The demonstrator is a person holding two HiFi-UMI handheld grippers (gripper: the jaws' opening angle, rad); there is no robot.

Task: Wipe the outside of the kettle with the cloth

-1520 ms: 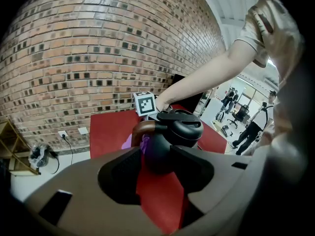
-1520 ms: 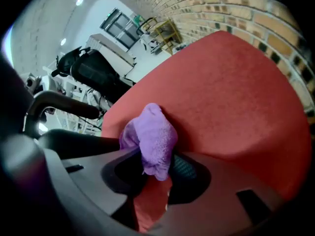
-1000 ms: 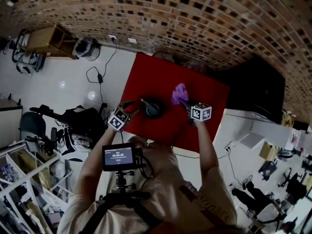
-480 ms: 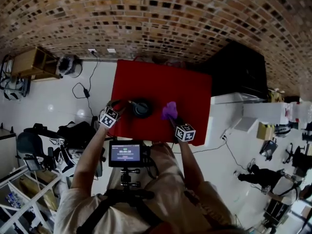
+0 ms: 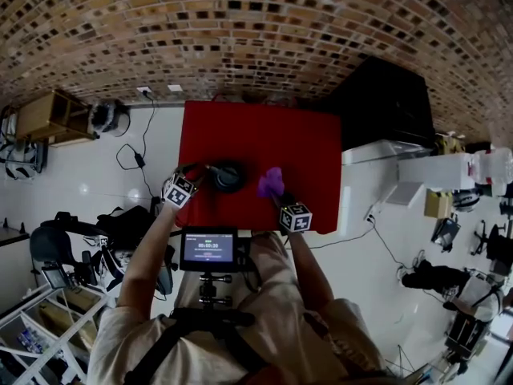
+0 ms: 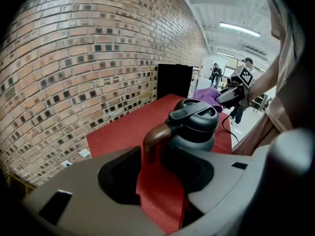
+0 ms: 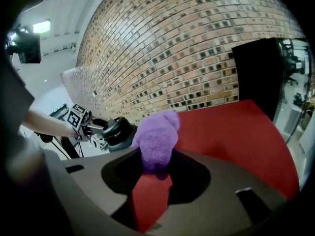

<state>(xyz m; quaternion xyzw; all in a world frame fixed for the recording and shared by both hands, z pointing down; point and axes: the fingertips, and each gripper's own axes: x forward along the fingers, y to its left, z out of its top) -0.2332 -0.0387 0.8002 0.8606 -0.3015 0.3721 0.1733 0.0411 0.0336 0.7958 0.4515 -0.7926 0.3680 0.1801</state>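
**A:** Home kitchen, is it?

**B:** No, looks like a lab or studio space! Bare brick wall, glossy white floor, a loose cable trailing from the wall sockets, metal shelving crammed with gear.

**A:** Strip light overhead, and 2 people standing about at the back.

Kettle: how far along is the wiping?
Getting ready looks done: the left tool grips the kettle by its handle and the right tool holds the purple cloth. The cloth sits beside the kettle, apparently not touching, so the wiping itself seems still to come.
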